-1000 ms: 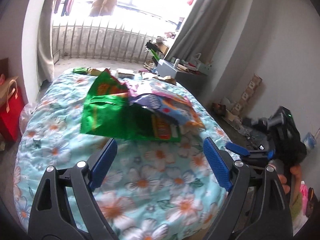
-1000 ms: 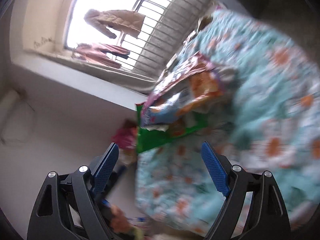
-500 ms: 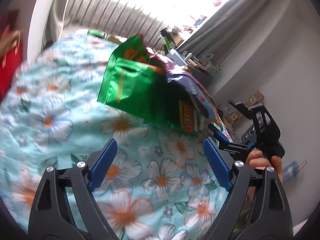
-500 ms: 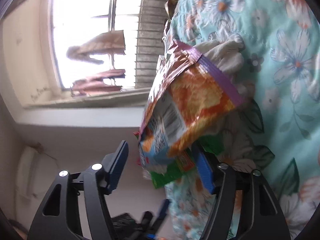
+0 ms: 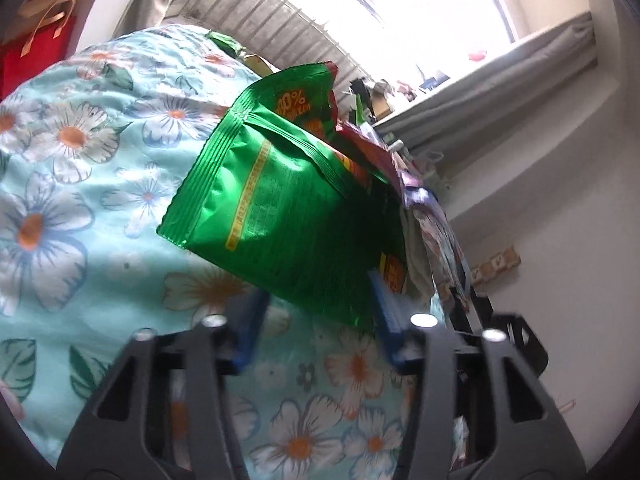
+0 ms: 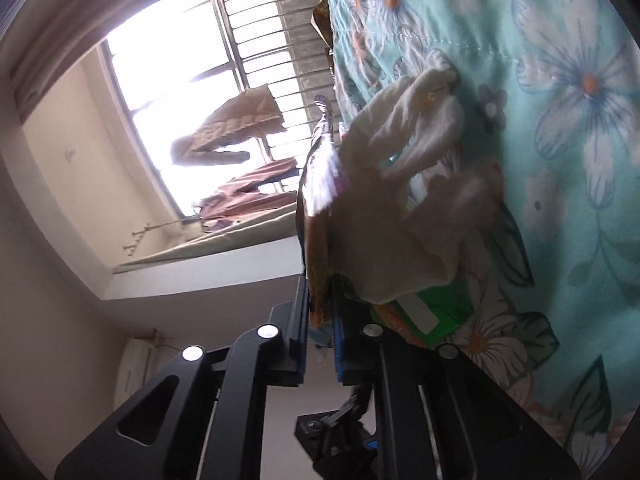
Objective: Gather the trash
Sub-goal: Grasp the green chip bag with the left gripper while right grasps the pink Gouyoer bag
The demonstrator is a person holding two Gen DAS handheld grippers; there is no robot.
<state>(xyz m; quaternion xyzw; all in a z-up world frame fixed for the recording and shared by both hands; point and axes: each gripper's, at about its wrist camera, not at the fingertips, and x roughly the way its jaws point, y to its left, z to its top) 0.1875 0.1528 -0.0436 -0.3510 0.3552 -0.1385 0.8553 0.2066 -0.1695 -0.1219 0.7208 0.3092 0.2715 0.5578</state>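
Under both my hands spreads the bed (image 5: pixel 80 184), covered in a pale blue quilt printed with white daisies, and the trash sits in a heap on top of it. The biggest piece is the green snack bag (image 5: pixel 280 216), lying tilted on the quilt with its sealed edge toward the window (image 5: pixel 420 12). My left gripper (image 5: pixel 316 320) points down at a slant toward the bed and its jaws have just been closing; the lower corner of the green snack bag sits between the blue pads, the right pad at the bag's edge, though I cannot tell whether the left pad presses on it. My right gripper (image 6: pixel 320 332) is rolled onto its side, pointing level along the bed, so the quilt stands up on the right of its view. Its jaws have just been closing and now stand narrow, pinched on the edge of the orange foil packet (image 6: pixel 316 240). A crumpled white glove (image 6: pixel 400 200) lies against that packet on the quilt, just beside the pads.
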